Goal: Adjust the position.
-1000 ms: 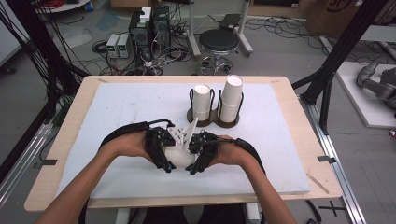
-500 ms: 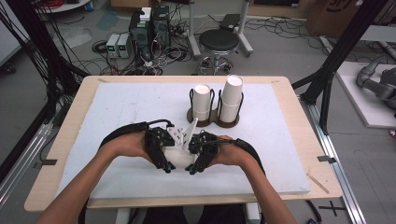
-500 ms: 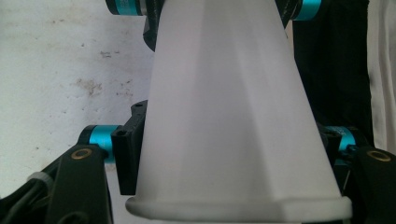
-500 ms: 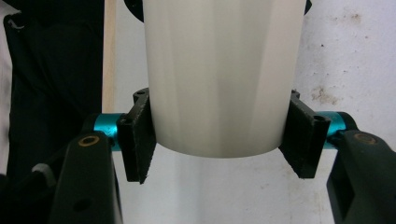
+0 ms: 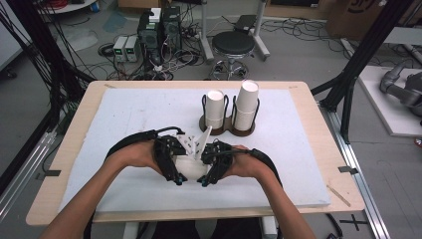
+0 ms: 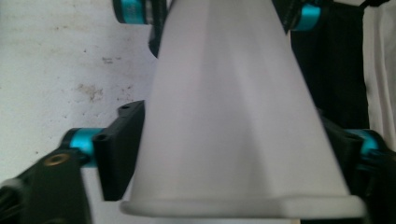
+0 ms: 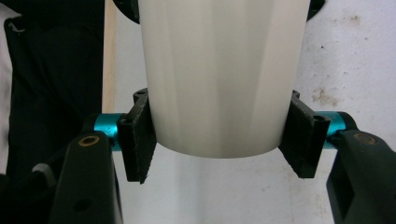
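Observation:
I hold a white paper cup (image 5: pixel 192 168) on its side, low over the white mat (image 5: pixel 124 114), between both grippers. My left gripper (image 5: pixel 175 169) is shut on it near the rim; in the left gripper view the cup (image 6: pixel 233 116) widens toward the camera between the two black jaws of that gripper (image 6: pixel 233 154). My right gripper (image 5: pixel 209 169) is shut on the narrow base end. In the right gripper view its pads (image 7: pixel 137 140) press both sides of the cup (image 7: pixel 219 70). Whether this is one cup or nested ones I cannot tell.
A brown holder with black wire loops (image 5: pixel 231 127) stands just beyond the grippers, carrying a shorter white cup stack (image 5: pixel 215 107) and a taller one (image 5: pixel 246 102). The wooden table edge (image 5: pixel 318 129) frames the mat. A stool (image 5: pixel 234 42) and cables lie on the floor behind.

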`<state>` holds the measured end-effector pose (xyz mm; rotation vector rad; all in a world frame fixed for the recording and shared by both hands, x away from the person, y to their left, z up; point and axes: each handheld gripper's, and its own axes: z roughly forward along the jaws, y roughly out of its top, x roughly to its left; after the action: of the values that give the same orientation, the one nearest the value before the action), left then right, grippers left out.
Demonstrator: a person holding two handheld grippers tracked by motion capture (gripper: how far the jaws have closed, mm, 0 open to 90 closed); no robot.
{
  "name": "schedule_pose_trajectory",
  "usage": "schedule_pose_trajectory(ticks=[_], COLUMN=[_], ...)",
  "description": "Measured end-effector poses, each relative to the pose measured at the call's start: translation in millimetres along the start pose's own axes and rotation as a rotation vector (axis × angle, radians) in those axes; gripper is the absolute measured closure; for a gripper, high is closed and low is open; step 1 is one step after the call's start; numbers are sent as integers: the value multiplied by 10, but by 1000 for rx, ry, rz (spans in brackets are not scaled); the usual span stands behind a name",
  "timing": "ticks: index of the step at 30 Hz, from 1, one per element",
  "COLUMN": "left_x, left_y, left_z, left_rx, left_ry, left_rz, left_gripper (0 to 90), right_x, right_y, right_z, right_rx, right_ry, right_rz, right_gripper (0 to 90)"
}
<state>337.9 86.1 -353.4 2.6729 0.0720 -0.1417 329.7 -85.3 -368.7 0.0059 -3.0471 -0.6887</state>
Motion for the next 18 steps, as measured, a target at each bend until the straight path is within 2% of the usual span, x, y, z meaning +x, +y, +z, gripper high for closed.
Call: schedule_pose_trajectory(ticks=[1, 5, 8, 10, 12, 18], left_x=[12, 26, 52, 63, 67, 49], left_y=[-13, -73, -111, -119, -123, -118], left_z=[-3, -1, 7, 12, 3, 26], left_rx=[-11, -66, -82, -86, -120, -98], left_ry=[-12, -38, -68, -70, -88, -83], left_rz=[-3, -32, -42, -44, -46, -36], left_gripper=[134, 69, 58, 57, 57, 57], right_x=[3, 9, 8, 7, 11, 4], right_y=[-3, -30, -52, -59, -62, -70], right_z=[-6, -1, 6, 0, -3, -20], right_rx=[-13, -8, -13, -20, -20, -29], right_ry=[6, 4, 3, 2, 5, 2], right_rz=[-5, -5, 1, 0, 0, 2], right_gripper=[370, 369, 369, 369, 369, 369])
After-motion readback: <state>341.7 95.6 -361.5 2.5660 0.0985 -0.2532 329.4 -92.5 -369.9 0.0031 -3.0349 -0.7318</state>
